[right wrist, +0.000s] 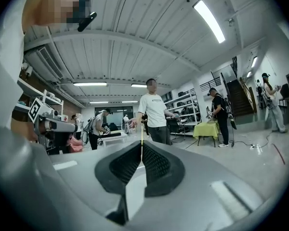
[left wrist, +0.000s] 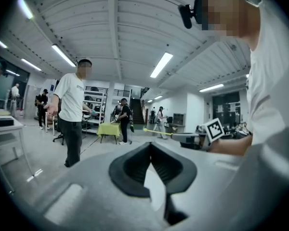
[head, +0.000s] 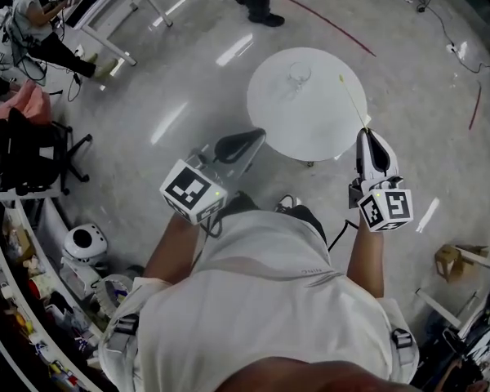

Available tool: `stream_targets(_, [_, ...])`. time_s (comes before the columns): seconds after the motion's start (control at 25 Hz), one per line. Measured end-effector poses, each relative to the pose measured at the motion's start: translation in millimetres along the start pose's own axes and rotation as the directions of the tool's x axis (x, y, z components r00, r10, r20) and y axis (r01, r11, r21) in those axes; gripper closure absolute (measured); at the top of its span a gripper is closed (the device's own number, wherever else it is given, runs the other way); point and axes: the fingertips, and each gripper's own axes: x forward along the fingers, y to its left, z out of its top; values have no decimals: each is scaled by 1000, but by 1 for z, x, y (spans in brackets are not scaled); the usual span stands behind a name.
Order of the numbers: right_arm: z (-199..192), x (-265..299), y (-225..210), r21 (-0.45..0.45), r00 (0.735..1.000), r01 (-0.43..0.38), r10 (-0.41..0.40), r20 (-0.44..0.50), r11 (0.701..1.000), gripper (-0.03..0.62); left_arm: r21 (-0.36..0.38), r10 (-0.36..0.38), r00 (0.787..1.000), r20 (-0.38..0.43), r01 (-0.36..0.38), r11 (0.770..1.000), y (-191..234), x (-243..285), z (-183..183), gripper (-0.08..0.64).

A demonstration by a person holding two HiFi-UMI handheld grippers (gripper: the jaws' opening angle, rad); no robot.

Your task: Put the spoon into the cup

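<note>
Spoon [head: 353, 100]: a thin yellow stem that my right gripper [head: 366, 132] pinches by its end, angled out over the round table [head: 310, 129] so the tip leads toward the glass cup [head: 298, 75], which stands apart toward the far rim. My left gripper [head: 249, 141] is pressed together and empty, near the table's edge. Open floor surrounds the table.

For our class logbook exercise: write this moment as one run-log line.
stage: spoon not yet in cup | right gripper: shut on spoon | left gripper: shut, empty | cup: on round table
</note>
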Motion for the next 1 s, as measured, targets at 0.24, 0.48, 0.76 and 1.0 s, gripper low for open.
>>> stream_targets(0.24, [-13,44,-11,13,998,15,-14,-69,1000,580,-51,-23,1000,-1,23,998,48,23,-7,558])
stream_targets(0.48, [-5,123,-12,-40,992,67,-71,-106,997,580,-95,-75,997,17,76,993,134,42,-12,558])
stream_targets(0.76, [-4,234,-5,-119,980,85,-105,-169,989,580,-110,-144,989,29,146,983,253,64,-9,558])
stream_targets(1.0, [-49,295,-27,-182,915,131,-190,-355,975,580,-142,-188,982,4,187,972,323,93,-25,558])
